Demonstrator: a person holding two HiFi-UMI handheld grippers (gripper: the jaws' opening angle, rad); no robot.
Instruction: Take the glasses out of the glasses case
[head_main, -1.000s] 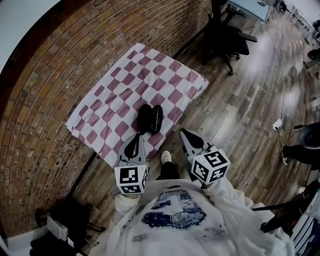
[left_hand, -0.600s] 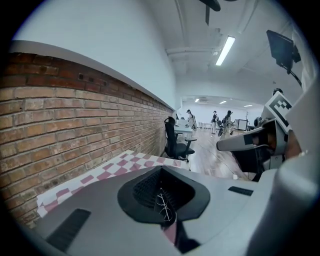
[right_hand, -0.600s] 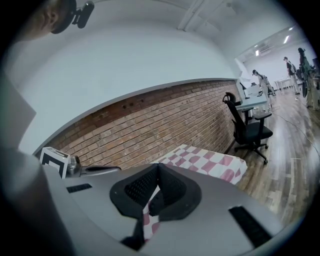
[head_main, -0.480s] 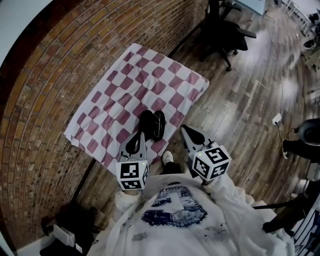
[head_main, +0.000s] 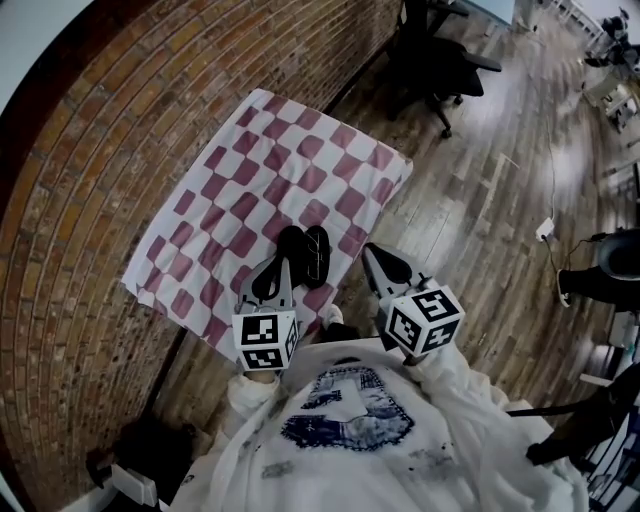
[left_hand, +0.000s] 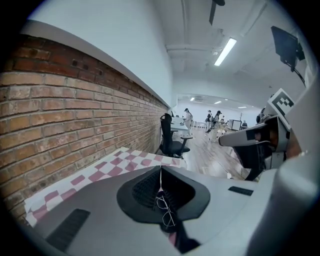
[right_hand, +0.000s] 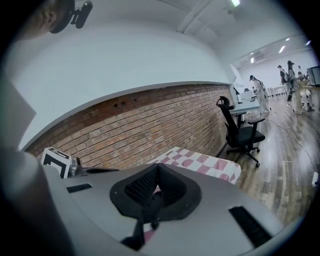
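Note:
On the pink-and-white checked cloth (head_main: 250, 170) a black glasses case (head_main: 303, 255) lies open near the table's front edge, its two halves side by side. In the left gripper view, thin wire-framed glasses (left_hand: 166, 210) show in the case, just under the jaw tips. My left gripper (head_main: 280, 268) is shut and empty, with its tip at the near left edge of the case. My right gripper (head_main: 370, 252) is also shut and empty, just off the table's right side beside the case. The case (right_hand: 146, 210) appears dark below the right jaws.
The table stands against a brick wall (head_main: 90, 150). A black office chair (head_main: 440, 65) sits beyond its far corner on the wood floor (head_main: 480, 210). A plug and cable (head_main: 545, 230) lie on the floor to the right. Dark bags (head_main: 150, 450) rest at lower left.
Both grippers and the view have moved forward toward the table. The left gripper's tip has closed in on the near edge of the open case. Both stay shut.

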